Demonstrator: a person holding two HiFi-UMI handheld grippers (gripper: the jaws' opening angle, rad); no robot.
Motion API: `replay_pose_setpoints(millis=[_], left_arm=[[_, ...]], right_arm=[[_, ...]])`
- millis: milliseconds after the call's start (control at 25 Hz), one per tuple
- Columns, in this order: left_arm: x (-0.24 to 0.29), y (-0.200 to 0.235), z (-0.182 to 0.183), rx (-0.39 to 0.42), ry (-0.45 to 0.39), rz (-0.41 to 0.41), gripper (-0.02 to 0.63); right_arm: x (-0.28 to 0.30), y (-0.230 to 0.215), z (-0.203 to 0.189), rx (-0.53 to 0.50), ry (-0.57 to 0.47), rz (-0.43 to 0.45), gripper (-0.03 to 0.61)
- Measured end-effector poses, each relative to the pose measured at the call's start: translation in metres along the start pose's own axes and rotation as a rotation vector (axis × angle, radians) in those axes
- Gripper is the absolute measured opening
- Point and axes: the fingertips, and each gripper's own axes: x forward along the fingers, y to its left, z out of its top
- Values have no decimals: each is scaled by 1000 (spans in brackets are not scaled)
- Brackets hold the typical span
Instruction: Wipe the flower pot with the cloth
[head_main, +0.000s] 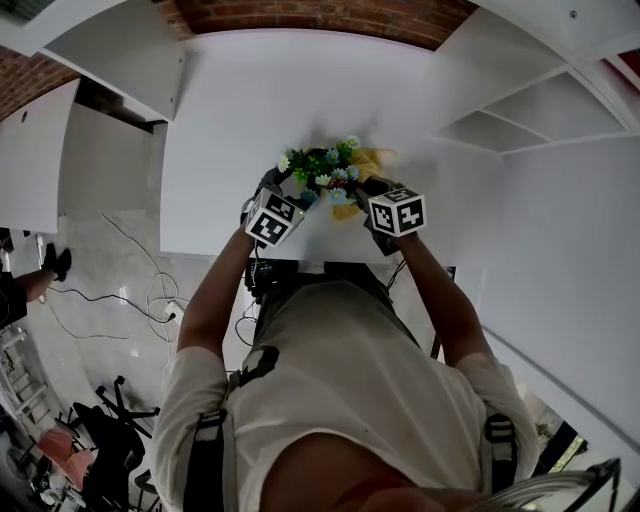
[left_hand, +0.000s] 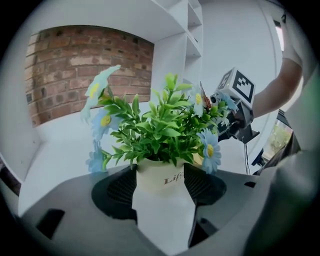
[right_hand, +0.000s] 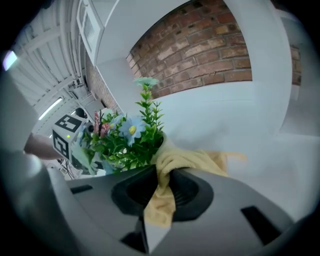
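Two clamps hold: left gripper (left_hand: 160, 189) on the flower pot (left_hand: 159, 175), right gripper (right_hand: 161, 189) on the cloth (right_hand: 196, 161). Best keep the pot steady and rub firmly round its right wall.

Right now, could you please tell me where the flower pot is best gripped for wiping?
Probably by its bare white wall below the rim, from the side, as the left claw holds the flower pot: leaves and flowers spread over the top, blocking a grip from above. The right claw holds the yellow cloth at the opposite side.
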Motion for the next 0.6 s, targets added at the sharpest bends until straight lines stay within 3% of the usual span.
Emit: replay_pose_setpoints(millis=[160, 280, 480, 600], left_arm=[[-13, 4, -11, -56, -12, 108, 296], [-19, 8, -14, -56, -11, 136, 293], [-49, 39, -21, -140, -51, 217, 295], [-85, 45, -28, -153, -72, 216, 280]], right_arm=[[10, 6, 6, -17, 3, 25, 75], [15, 3, 9, -25, 15, 8, 78], [-6, -23, 11, 14, -4, -106, 81], [-26, -39, 9, -31, -9, -185, 84]])
